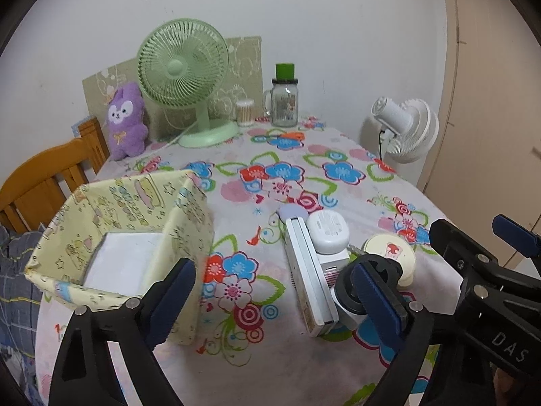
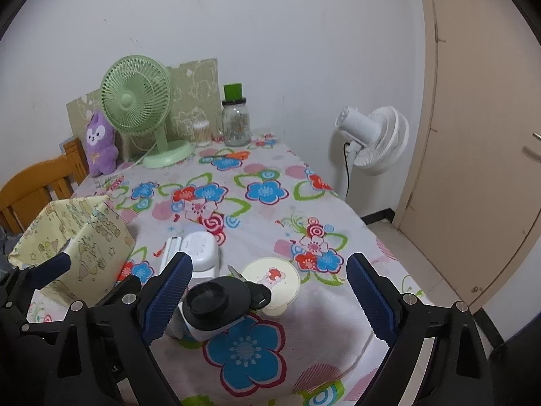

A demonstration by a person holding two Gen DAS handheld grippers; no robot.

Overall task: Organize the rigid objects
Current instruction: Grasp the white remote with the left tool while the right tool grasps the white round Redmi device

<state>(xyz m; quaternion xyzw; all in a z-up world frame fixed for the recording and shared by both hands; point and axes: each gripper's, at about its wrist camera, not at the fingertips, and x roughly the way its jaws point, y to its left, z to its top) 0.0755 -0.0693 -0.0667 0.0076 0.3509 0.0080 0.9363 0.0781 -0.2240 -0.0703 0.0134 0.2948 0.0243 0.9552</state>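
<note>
A yellow patterned fabric box (image 1: 135,233) stands open at the left of the floral table; it also shows in the right wrist view (image 2: 77,240). A white block (image 1: 125,257) lies inside it. Right of it lie a flat white case (image 1: 309,277), a white rounded charger (image 1: 329,233), a black-topped round device (image 2: 216,304) and a cream round tin (image 2: 274,279). My left gripper (image 1: 280,299) is open, hovering between the box and the white case. My right gripper (image 2: 270,299) is open, its fingers either side of the black-topped device and tin.
At the back stand a green desk fan (image 1: 186,77), a purple plush (image 1: 126,121), a cotton-swab jar (image 1: 245,111) and a glass jar with a green lid (image 1: 284,98). A wooden chair (image 1: 44,179) is at the left. A white floor fan (image 2: 372,142) stands by the door.
</note>
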